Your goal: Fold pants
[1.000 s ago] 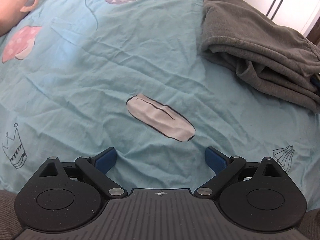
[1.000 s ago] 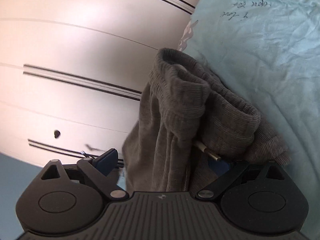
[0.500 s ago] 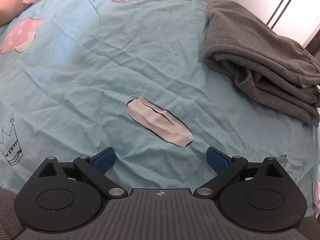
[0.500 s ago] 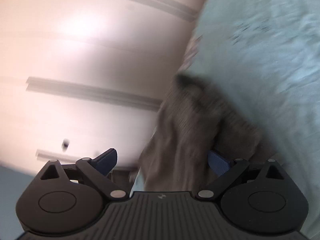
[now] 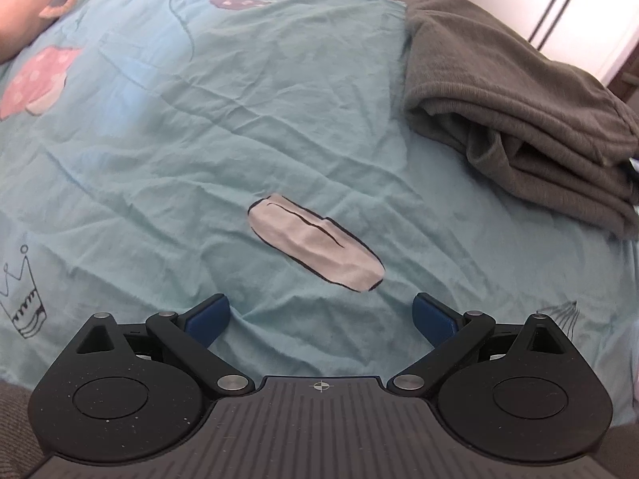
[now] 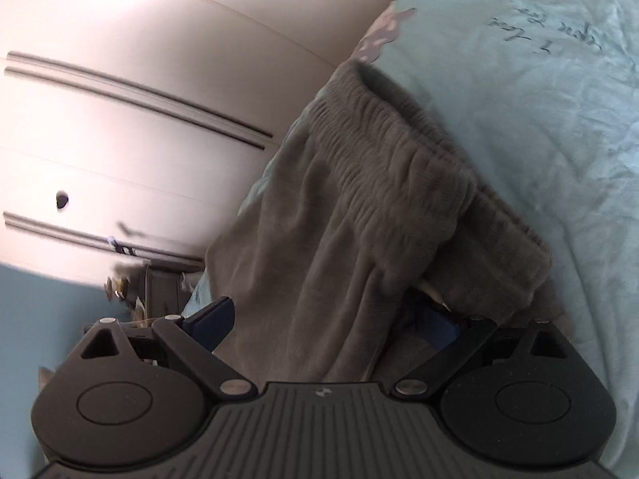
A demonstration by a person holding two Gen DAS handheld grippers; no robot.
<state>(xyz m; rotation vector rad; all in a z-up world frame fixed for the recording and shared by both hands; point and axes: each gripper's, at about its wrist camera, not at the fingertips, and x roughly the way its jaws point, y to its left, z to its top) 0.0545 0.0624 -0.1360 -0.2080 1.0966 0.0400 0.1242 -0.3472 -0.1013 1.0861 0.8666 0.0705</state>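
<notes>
The folded pants (image 5: pixel 515 119) lie on the bed (image 5: pixel 199 139) at its far right edge, beside the wardrobe doors (image 6: pixel 139 99). The left tongs (image 5: pixel 321 319) hang over the near middle of the bed, well apart from the pants. The right tongs (image 6: pixel 331 319) sit at the pants' waistband (image 6: pixel 399 167), one finger seemingly tucked under the cloth.

pants (image 5: pixel 519 111): matt grey knit cloth, ribbed | bedsheet (image 5: pixel 199 139): thin creased cotton | wardrobe (image 6: pixel 139 60): smooth glossy
</notes>
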